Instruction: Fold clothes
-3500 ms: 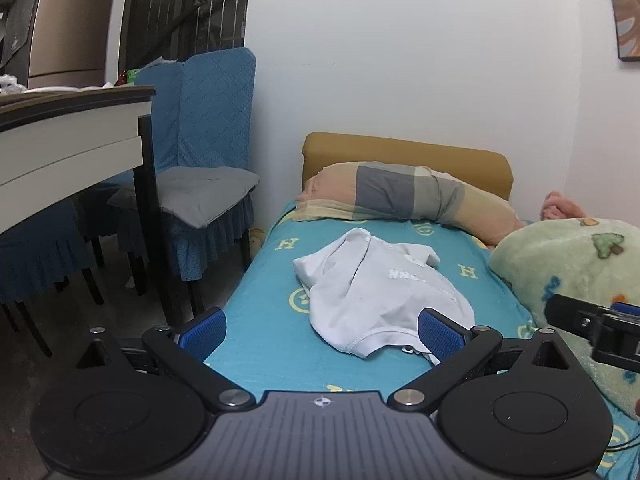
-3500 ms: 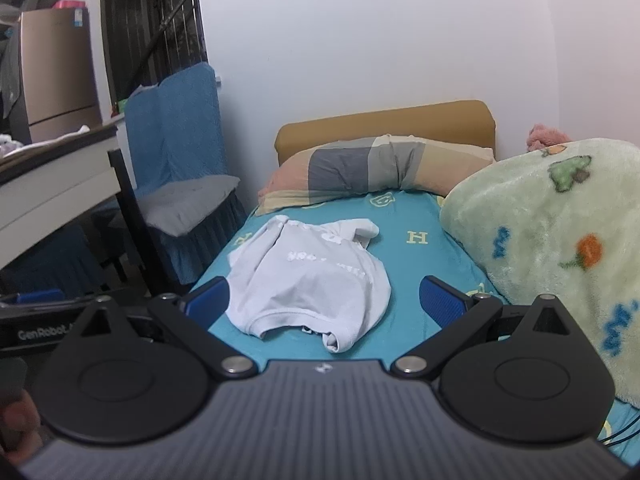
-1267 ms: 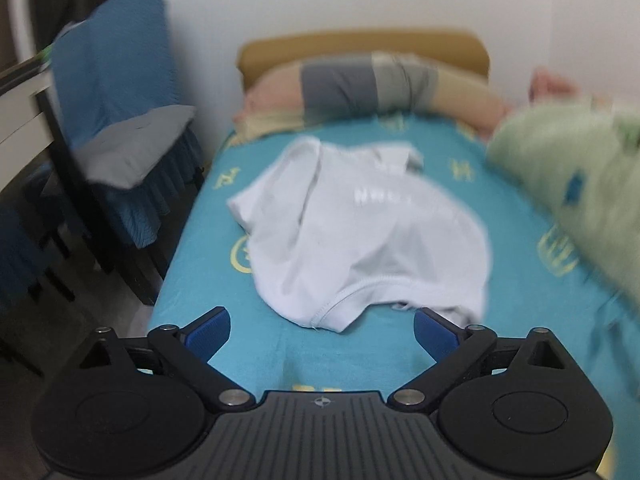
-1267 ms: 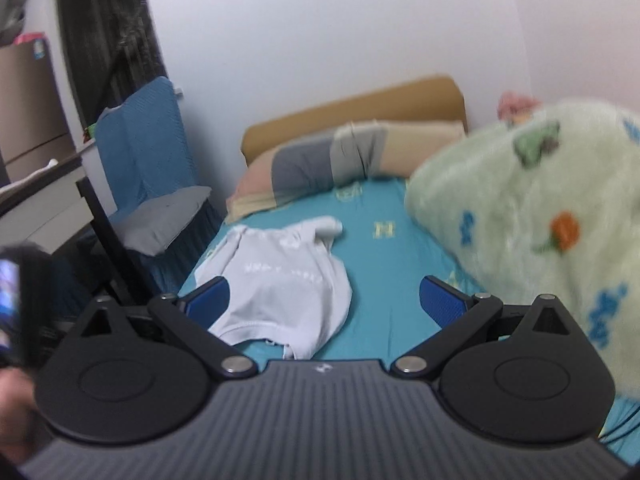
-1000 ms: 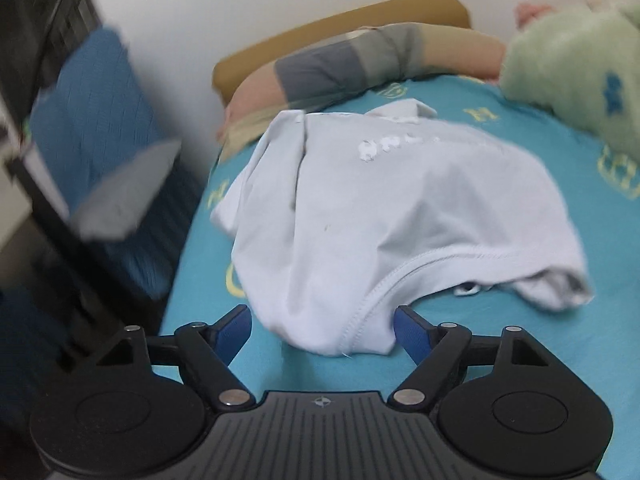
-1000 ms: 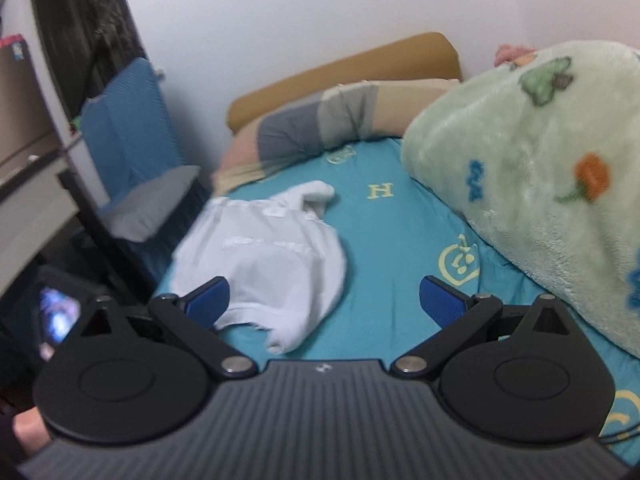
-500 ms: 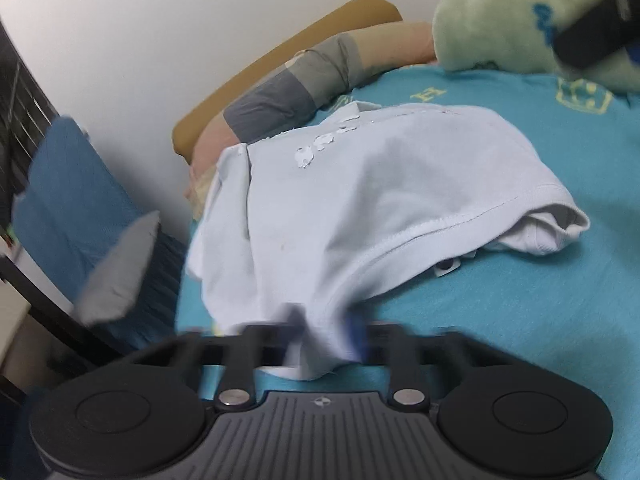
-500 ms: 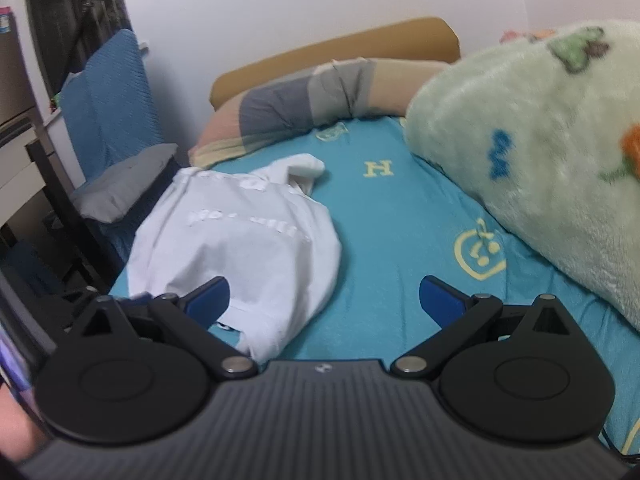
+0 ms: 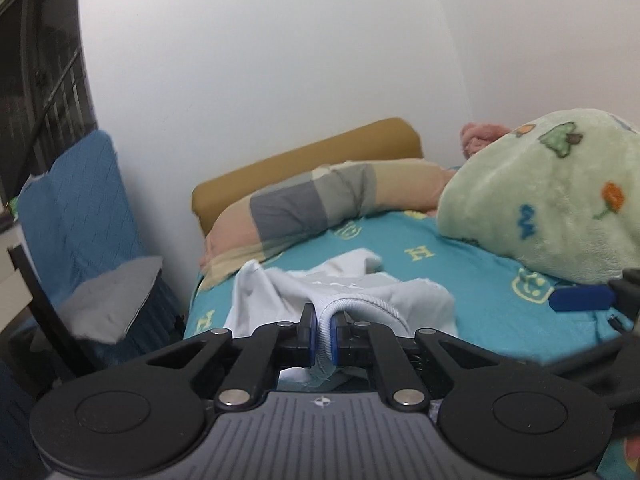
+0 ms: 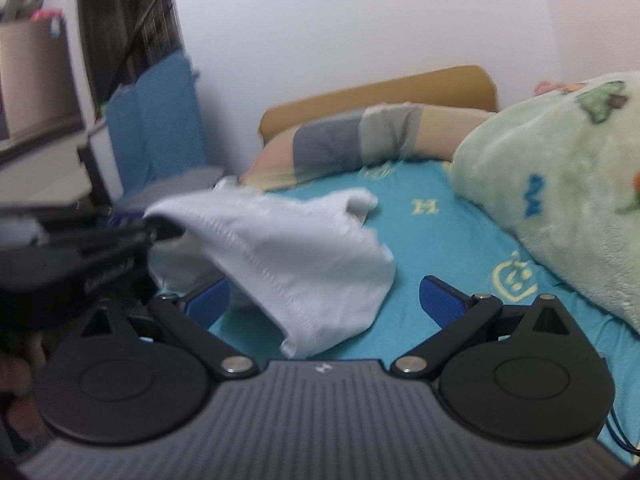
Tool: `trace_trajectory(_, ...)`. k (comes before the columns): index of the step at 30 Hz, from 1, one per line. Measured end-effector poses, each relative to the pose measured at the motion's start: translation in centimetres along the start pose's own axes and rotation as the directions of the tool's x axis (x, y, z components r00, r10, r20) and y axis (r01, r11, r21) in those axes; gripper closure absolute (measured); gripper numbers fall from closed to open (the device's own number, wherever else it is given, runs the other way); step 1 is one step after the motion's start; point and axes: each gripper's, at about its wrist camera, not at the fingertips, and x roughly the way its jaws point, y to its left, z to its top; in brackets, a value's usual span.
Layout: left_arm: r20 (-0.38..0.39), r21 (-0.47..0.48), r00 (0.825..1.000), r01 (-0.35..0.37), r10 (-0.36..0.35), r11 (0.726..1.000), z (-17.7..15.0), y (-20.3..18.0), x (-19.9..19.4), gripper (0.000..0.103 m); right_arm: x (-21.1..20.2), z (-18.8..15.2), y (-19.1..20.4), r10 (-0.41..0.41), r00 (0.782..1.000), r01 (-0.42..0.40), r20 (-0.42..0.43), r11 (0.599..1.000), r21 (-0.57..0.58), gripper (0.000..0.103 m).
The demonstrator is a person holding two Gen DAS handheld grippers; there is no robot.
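Observation:
A white shirt (image 9: 400, 294) lies crumpled on the teal bed sheet (image 9: 480, 276). My left gripper (image 9: 324, 332) has its blue pads pressed on the shirt's stitched hem, and its jaws are still closing. In the right wrist view that hem hangs lifted from my left gripper (image 10: 154, 232) at the left, and the white shirt (image 10: 300, 248) drapes down to the sheet. My right gripper (image 10: 326, 300) is open, low over the bed, with the shirt's lower fold in the gap but clear of both pads. One of its blue fingers (image 9: 580, 298) shows at the right of the left wrist view.
A green fleece blanket (image 9: 560, 200) is heaped on the bed's right side. A striped pillow (image 9: 312, 208) leans on the tan headboard (image 9: 304, 160). A blue-covered chair (image 9: 80, 220) with a grey cushion stands left of the bed, beside a table edge (image 10: 44, 152).
My left gripper went from wide open in front of the shirt to shut on its hem, then rose and pulled the hem up. My right gripper has moved closer to the shirt.

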Motion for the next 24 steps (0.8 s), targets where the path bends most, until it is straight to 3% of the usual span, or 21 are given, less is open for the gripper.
trace_trajectory(4,-0.032,-0.123,0.999,0.004,-0.008,0.992,-0.4,1.6,0.8,0.095,2.9,-0.9,0.7,-0.031,0.997,0.03,-0.066,0.999,-0.021,0.0)
trace_trajectory(9,-0.042,-0.169,0.999,0.002,-0.01,0.986,-0.8,2.1,0.9,0.095,6.7,-1.3,0.3,-0.036,0.995,0.042,-0.094,0.998,0.054,0.0)
trace_trajectory(13,-0.071,-0.302,0.997,-0.033,0.013,0.953,-1.1,2.9,0.5,0.096,7.5,-0.8,-0.7,-0.102,0.99,0.114,-0.098,0.986,0.121,0.0)
trace_trajectory(15,-0.055,-0.371,0.998,-0.011,-0.01,0.928,-1.0,3.4,-0.3,0.096,6.6,0.1,-1.7,-0.12,0.991,0.127,-0.05,0.975,0.18,0.0)
trace_trajectory(19,0.062,-0.342,0.998,0.005,0.017,0.94,0.2,2.7,-3.7,0.096,2.9,3.4,-2.8,-0.184,0.977,0.148,0.107,0.949,0.279,0.0)
trace_trajectory(24,0.237,-0.376,0.971,0.056,0.037,0.925,2.1,3.7,-10.3,0.097,-6.0,8.6,-0.6,-0.239,0.918,0.17,0.317,0.958,0.231,0.0)
